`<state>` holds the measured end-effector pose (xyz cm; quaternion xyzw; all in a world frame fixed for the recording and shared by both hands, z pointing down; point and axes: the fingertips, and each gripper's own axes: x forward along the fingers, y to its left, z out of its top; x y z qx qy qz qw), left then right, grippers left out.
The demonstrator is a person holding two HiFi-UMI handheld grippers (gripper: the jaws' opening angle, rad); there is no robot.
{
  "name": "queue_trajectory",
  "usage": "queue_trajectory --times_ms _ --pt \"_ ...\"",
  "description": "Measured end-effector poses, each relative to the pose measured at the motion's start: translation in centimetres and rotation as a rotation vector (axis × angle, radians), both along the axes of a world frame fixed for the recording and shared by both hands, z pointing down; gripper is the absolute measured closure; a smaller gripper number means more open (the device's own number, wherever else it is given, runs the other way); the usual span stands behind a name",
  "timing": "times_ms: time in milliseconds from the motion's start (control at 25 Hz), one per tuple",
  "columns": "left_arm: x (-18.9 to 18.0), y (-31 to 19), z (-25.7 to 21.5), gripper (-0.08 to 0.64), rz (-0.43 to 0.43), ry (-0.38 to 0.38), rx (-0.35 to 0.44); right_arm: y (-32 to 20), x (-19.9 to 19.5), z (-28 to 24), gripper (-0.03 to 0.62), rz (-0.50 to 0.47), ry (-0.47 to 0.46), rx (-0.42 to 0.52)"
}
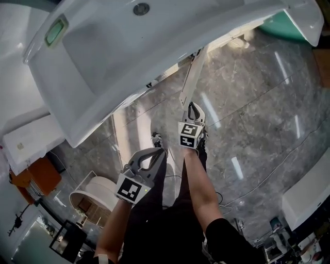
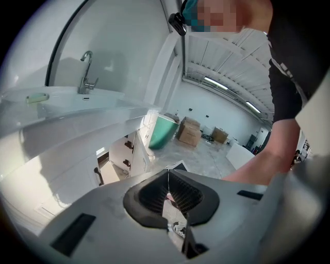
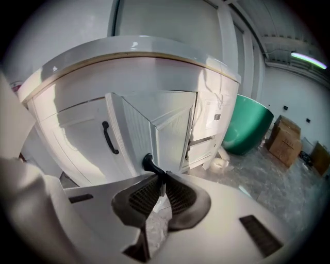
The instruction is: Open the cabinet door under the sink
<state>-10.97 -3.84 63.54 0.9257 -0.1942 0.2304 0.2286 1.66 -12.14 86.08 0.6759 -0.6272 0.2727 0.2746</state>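
The door (image 3: pixel 131 139) stands open under the sink (image 3: pixel 134 49), hinged out from the white cabinet toward the right gripper (image 3: pixel 161 179). Its face is white with fine vertical grooves. Its handle (image 3: pixel 149 163) is a black, curved bar, and its lower end is lost behind the gripper's body. The right gripper's ribbed black pads (image 3: pixel 178 198) are clamped on that handle, right at the tips.

From the head view only the door's thin top edge shows (image 1: pixel 186 85), running from under the sink's rim down to the right gripper (image 1: pixel 193 106); the handle is hidden there. Beside it to the left, a second door (image 3: pixel 77 134) with a like black handle (image 3: pixel 108 138) is closed.

The left gripper (image 2: pixel 167 174) hangs well clear of the door, lower and to the left in the head view (image 1: pixel 157 150). Its jaws are together with nothing between them.

The sink (image 1: pixel 103 62) is smooth, glossy and white, with a round metal drain (image 1: pixel 141 9) and a pale green soap (image 1: pixel 55 31) on its rim. The floor (image 1: pixel 258 103) is polished grey stone. A green tub (image 3: pixel 252 124) lies past the cabinet, partly cut off by it.
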Motion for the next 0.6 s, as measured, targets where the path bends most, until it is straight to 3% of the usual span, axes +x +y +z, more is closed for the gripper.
queue_trajectory --times_ms 160,400,600 --pt "3.3 1.5 0.8 0.543 0.017 0.006 -0.014 1.6 3.2 -0.4 0.506 -0.078 -0.038 0.009" --pt "7.5 2.5 2.2 0.543 -0.008 -0.008 -0.024 2.5 5.6 -0.2 0.495 -0.378 -0.085 0.012" --pt "10.7 1.9 1.5 0.543 -0.072 0.01 -0.01 3.0 10.0 -0.3 0.499 -0.42 -0.064 0.02"
